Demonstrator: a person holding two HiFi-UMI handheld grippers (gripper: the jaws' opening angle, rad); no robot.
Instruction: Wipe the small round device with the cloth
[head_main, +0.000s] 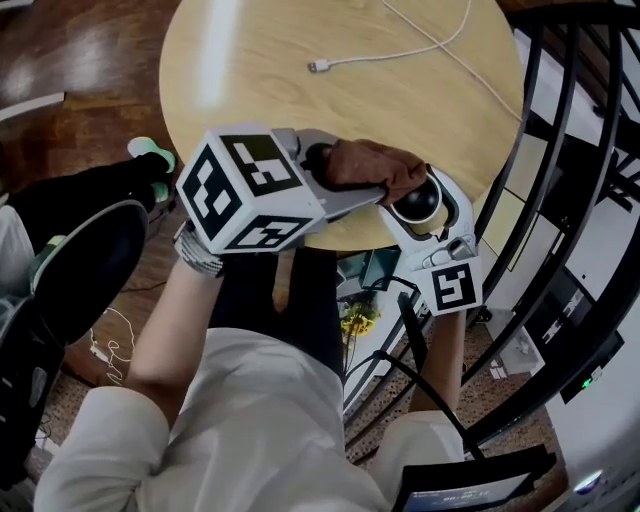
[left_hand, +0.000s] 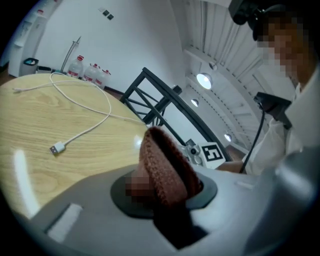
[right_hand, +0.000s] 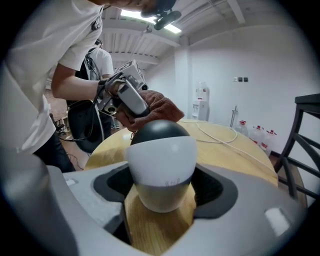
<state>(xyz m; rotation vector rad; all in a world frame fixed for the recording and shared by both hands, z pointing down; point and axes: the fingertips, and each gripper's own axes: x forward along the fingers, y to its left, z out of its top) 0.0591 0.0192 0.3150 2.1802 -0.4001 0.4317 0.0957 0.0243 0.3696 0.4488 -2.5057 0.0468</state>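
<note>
Right gripper (right_hand: 162, 186) clasps the device (right_hand: 161, 160) in wide jaws, its long axis upright between them, dark dome up; left gripper (left_hand: 167, 187) pinches the cloth (left_hand: 162, 160) just beyond the dome

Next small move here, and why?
Probably lower the cloth held by the left hand-held gripper onto the dark top of the small round device and rub; the cloth sits right beside it, contact unclear, and the right hand-held gripper grips the device.
</note>
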